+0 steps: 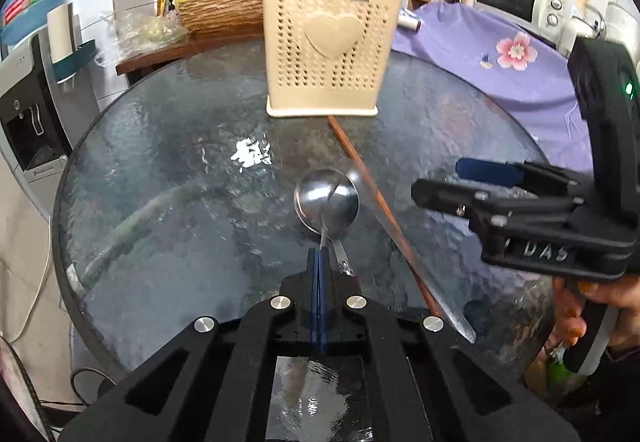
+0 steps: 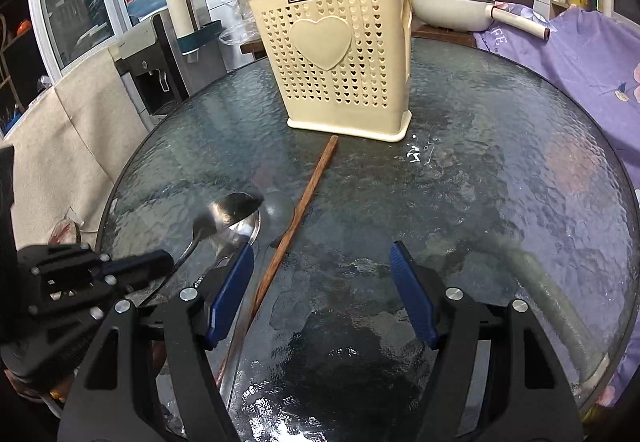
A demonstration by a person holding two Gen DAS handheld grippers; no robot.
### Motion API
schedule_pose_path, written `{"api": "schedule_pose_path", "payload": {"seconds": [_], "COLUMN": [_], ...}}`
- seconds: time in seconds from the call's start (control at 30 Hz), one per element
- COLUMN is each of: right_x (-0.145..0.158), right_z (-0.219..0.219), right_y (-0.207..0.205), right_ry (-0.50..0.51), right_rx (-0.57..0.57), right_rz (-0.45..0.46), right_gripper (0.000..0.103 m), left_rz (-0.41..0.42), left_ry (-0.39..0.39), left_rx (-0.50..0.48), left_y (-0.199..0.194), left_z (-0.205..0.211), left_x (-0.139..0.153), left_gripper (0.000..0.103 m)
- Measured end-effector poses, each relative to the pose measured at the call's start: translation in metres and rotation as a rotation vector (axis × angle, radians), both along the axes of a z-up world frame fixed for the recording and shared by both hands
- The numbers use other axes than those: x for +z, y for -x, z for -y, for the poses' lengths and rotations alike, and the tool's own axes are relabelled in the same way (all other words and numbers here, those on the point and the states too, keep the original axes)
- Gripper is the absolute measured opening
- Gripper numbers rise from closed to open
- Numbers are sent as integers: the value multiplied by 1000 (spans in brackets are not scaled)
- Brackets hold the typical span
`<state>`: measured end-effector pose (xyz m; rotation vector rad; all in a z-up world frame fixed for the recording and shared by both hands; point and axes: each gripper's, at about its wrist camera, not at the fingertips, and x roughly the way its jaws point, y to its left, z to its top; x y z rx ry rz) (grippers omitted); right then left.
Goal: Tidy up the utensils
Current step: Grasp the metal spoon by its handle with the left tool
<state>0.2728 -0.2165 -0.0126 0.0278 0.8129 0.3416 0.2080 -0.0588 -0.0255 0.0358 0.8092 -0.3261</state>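
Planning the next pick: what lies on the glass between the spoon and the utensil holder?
Only bare table, apart from the wooden chopstick running alongside, its tip ending just short of the utensil holder. The right wrist view shows it best; the spoon sits left of the chopstick.

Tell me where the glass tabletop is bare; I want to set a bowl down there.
Bare patches: the round textured-glass table right of the brown wooden chopstick, out to the rim by the purple floral cloth, and left of the cream perforated plastic utensil holder. Crowded: the middle, where the steel spoon, chopstick and both grippers meet.
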Motion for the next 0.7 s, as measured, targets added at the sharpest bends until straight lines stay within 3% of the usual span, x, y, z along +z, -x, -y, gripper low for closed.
{"api": "schedule_pose_path", "payload": {"seconds": [0.2, 0.33, 0.4, 0.47, 0.5, 0.7], "right_x": [0, -1, -1, -1, 0, -1], "right_z": [-6, -6, -4, -3, -2, 9], "right_y": [0, 0, 0, 0, 0, 1], "right_ry": [10, 13, 4, 3, 4, 1], "right_rx": [17, 15, 10, 6, 5, -14], "right_rz": [1, 2, -2, -1, 0, -6], "right_gripper": [70, 70, 70, 70, 70, 70], "left_rz": [-7, -18, -14, -19, -22, -117], "left_ry": [40, 89, 84, 91, 94, 86], "left_rx": [57, 40, 28, 5, -9, -109], "left_y": [-7, -5, -4, -6, -7, -36], "left_z": [-21, -24, -19, -15, -13, -10], "left_x": [1, 2, 4, 4, 4, -4], "left_gripper": [0, 0, 8, 39, 45, 47]}}
